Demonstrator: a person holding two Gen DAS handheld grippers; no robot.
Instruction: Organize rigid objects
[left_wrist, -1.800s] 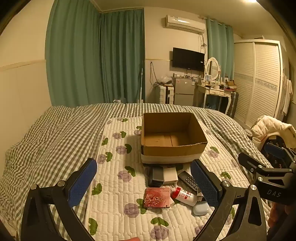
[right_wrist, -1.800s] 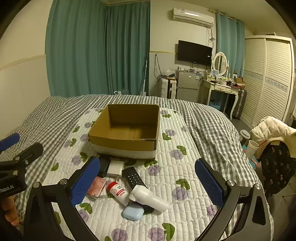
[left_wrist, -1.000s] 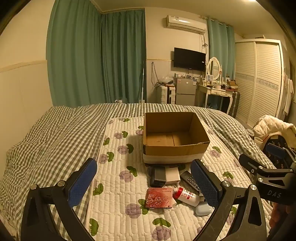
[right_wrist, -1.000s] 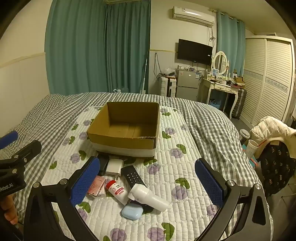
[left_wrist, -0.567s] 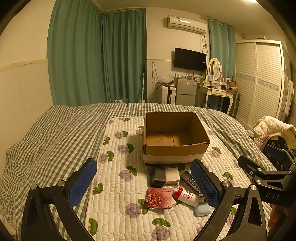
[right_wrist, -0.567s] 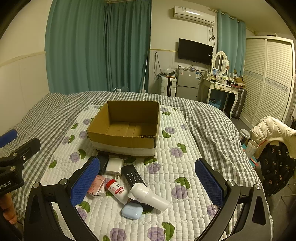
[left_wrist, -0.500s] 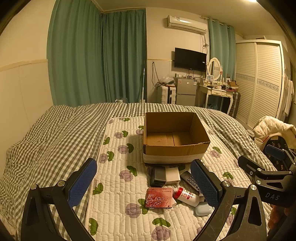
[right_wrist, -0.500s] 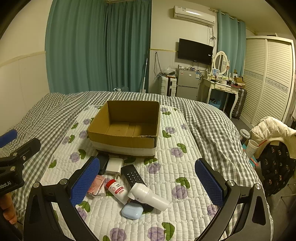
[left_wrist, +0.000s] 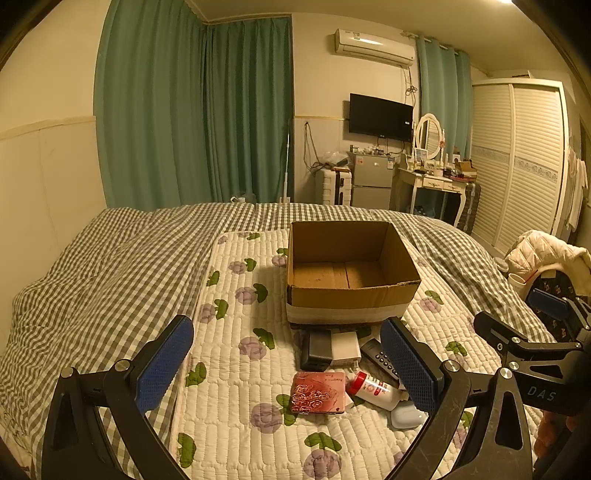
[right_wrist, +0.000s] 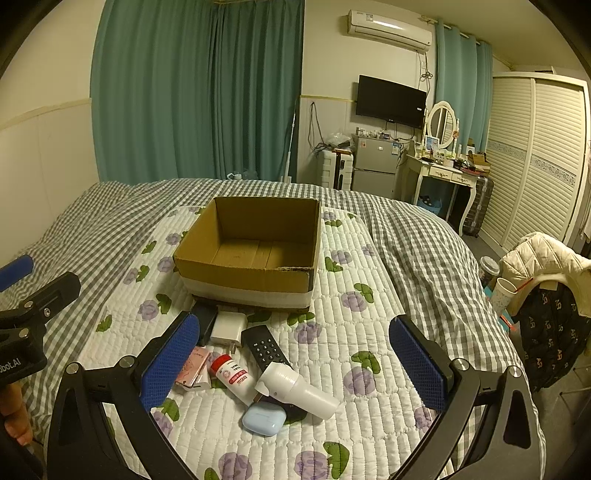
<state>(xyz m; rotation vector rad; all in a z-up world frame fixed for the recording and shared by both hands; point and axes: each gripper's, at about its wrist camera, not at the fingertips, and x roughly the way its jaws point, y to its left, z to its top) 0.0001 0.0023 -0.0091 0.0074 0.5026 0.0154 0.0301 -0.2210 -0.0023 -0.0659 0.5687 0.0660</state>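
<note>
From the left wrist, the left hand-held gripper (left_wrist: 286, 363) is held released above the bed (left_wrist: 110, 266); the clutter lies between its fingers, the empty cardboard box (left_wrist: 347, 273) just beyond, ready for filling.

From the right wrist, the right hand-held gripper (right_wrist: 293, 358) is likewise spread, nothing grasped; the white bottle (right_wrist: 295, 386) and remote (right_wrist: 264, 347) lie between its fingers.

An open brown box (right_wrist: 251, 254) is set on the bed, with nothing seen inside. Just in front, a remote (right_wrist: 266, 348), a white bottle (right_wrist: 236, 377), a blue case (right_wrist: 264, 418) and a pink box (left_wrist: 318, 392) are piled close together.
</note>
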